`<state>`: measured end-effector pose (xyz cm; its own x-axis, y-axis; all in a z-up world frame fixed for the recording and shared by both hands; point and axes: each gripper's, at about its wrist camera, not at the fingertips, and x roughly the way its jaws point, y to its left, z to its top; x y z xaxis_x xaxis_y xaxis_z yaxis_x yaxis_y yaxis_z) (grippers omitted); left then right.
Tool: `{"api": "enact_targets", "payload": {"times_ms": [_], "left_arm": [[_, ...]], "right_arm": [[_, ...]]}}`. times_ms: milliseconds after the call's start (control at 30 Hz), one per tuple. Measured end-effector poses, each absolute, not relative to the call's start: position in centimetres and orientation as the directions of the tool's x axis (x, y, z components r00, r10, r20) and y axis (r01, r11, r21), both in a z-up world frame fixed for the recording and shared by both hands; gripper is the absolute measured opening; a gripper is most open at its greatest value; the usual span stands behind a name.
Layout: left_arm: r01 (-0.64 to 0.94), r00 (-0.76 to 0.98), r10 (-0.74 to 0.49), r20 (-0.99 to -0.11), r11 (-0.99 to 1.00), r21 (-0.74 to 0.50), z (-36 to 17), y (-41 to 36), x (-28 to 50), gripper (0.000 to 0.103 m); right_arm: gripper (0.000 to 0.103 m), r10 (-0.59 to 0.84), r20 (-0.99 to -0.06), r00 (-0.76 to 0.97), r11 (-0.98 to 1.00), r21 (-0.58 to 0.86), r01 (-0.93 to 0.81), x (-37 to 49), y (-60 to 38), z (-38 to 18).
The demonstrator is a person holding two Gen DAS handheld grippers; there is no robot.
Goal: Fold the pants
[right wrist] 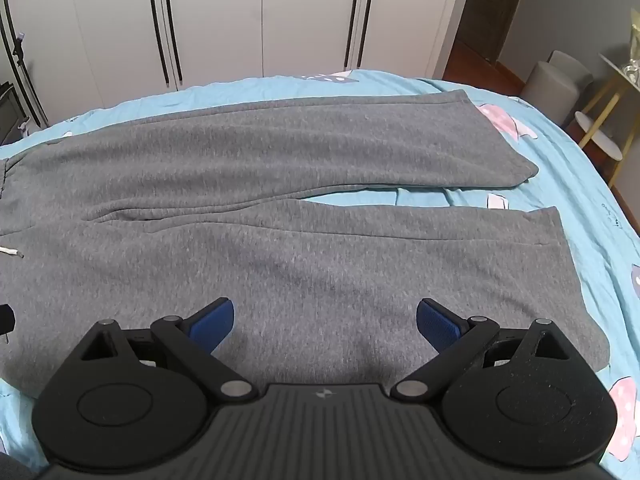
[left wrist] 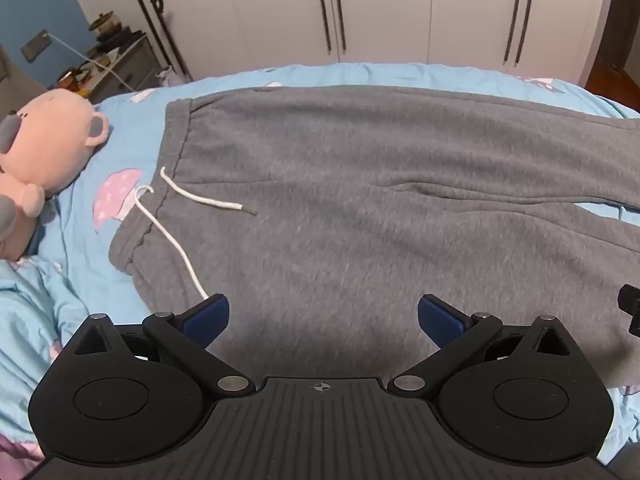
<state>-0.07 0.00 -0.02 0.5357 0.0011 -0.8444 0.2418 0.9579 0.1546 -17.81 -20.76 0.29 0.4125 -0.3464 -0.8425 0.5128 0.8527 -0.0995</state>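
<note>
text: none readable | marks: small crosshair sign on left gripper body | similar small mark on right gripper body

Your grey fleece pants lie flat and unfolded on the bed — legs slightly parted, white drawstring loose.

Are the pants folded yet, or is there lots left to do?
Not folded yet. Done: the grey fleece sweatpants lie spread flat on the light blue bedsheet, both legs side by side, white drawstring loose at the waistband. In hand: nothing; the left gripper and right gripper hover open over the near leg. Left: every fold, probably starting with laying one leg over the other.
</note>
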Motion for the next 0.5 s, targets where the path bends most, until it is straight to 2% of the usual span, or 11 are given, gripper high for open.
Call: {"api": "enact_targets", "payload": {"times_ms": [500], "left_arm": [[0.240,0.500,-0.005,-0.866,0.962,0.133,-0.35,0.26,0.27,0.103]], "right_arm": [[0.098,-0.351,-0.839,0.415,0.852,-0.103,0.513,-18.08,-20.80,0.31]]}}
